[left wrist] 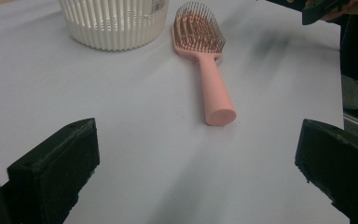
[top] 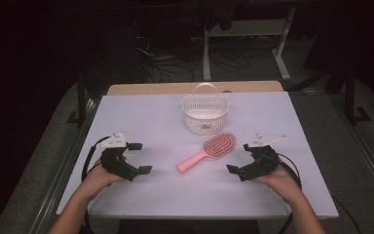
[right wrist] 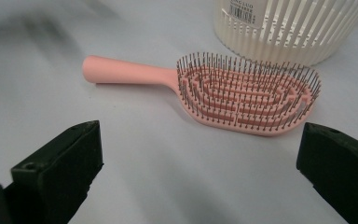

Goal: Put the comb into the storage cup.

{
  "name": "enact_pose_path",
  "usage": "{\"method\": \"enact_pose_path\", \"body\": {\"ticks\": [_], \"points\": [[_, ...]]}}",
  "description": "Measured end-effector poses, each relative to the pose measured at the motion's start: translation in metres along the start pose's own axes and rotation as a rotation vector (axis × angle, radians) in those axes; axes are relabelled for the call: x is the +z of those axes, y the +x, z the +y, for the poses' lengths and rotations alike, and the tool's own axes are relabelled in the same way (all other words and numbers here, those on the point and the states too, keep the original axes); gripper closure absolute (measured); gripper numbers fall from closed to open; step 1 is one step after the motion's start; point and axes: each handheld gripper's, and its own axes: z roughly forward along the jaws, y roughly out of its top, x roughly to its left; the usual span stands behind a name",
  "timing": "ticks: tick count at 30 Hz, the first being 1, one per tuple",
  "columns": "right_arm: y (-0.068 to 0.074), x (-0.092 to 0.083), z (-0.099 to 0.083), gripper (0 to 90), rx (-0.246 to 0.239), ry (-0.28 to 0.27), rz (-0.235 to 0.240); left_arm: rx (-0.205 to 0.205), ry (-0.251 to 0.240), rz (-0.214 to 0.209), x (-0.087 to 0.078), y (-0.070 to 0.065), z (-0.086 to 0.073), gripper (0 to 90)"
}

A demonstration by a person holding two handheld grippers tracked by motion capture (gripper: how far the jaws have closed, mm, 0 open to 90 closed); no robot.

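A pink hairbrush (top: 207, 151) lies bristles up in the middle of the white table, its handle pointing toward the near left. Just behind it stands a white slatted basket (top: 205, 113) with a hoop handle. My left gripper (top: 140, 158) rests open to the left of the brush, its jaws empty; in its own view the hairbrush (left wrist: 205, 65) handle end points at it and the basket (left wrist: 114, 23) is beyond. My right gripper (top: 239, 158) stands open at the right, close to the bristle head (right wrist: 249, 93), with the basket (right wrist: 291, 28) behind.
The white table (top: 141, 112) has a wooden strip along its far edge. Beyond it the dark floor holds cables and the legs of a white frame (top: 282, 46). A metal rail (top: 63, 170) runs along the table's left side.
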Motion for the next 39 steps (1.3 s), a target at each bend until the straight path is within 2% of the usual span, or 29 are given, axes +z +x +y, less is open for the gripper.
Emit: {"method": "enact_pose_path", "body": {"ticks": [15, 22, 33, 39], "points": [[0.0, -0.001, 0.002, 0.0, -0.005, -0.011, 0.015, -0.009, 0.001, -0.001, 0.001, -0.001, 0.002, 0.0], [0.002, 0.0, 0.003, 0.0, -0.011, -0.007, 0.01, -0.008, -0.016, -0.01, 0.004, -0.001, 0.008, 0.0], [0.003, 0.0, 0.004, 0.0, -0.013, -0.006, 0.014, -0.017, -0.032, -0.018, 0.012, -0.001, 0.018, 0.0], [0.001, 0.0, 0.006, 0.0, -0.008, -0.018, 0.013, 0.007, -0.032, -0.04, 0.025, -0.005, 0.03, 0.1]]}}
